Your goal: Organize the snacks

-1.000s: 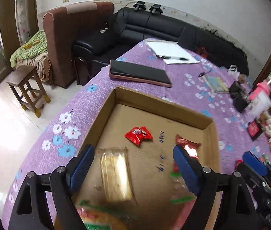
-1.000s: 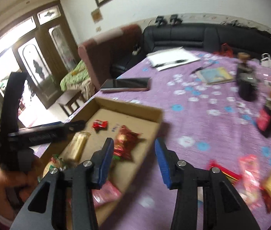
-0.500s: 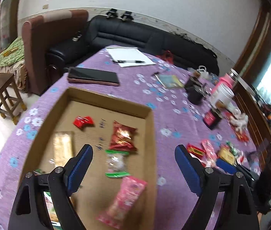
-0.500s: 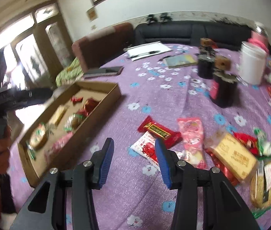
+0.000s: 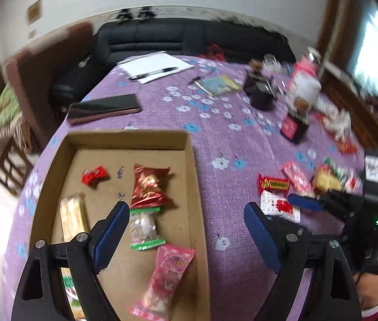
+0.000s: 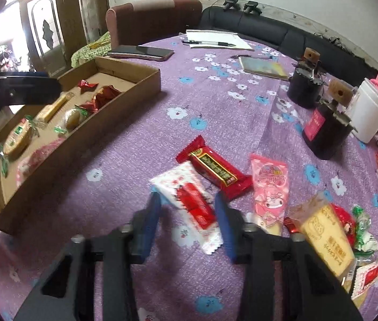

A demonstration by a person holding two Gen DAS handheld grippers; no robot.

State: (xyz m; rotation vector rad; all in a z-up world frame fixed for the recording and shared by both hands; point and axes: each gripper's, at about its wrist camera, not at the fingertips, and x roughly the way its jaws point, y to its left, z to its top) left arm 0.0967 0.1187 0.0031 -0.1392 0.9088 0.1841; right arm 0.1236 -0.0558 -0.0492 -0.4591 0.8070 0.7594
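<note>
A shallow cardboard box (image 5: 193, 160) (image 6: 146, 79) on the purple flowered tablecloth holds several snacks, among them a pink packet (image 5: 166, 275), a red foil bag (image 5: 149, 187) and a yellow bar (image 5: 72, 219). My left gripper (image 5: 186, 232) is open and empty above the box's right wall. My right gripper (image 6: 187, 214) is open, its fingers on either side of a white-and-red packet (image 6: 191, 203) lying on the cloth. Beside it lie a red bar (image 6: 215, 171), a pink packet (image 6: 270, 187) and a yellow biscuit pack (image 6: 325, 238).
Two dark jars (image 6: 322, 125), a white tub (image 6: 369, 112), a booklet (image 6: 265, 67), a phone (image 6: 143, 52) and paper with a pen (image 6: 215, 38) stand farther back. A sofa and armchair lie beyond the table's far edge.
My right gripper has moved from the box to the loose snacks and lowered around the white-and-red packet. My left gripper has drifted right, from over the box to over its right wall.
</note>
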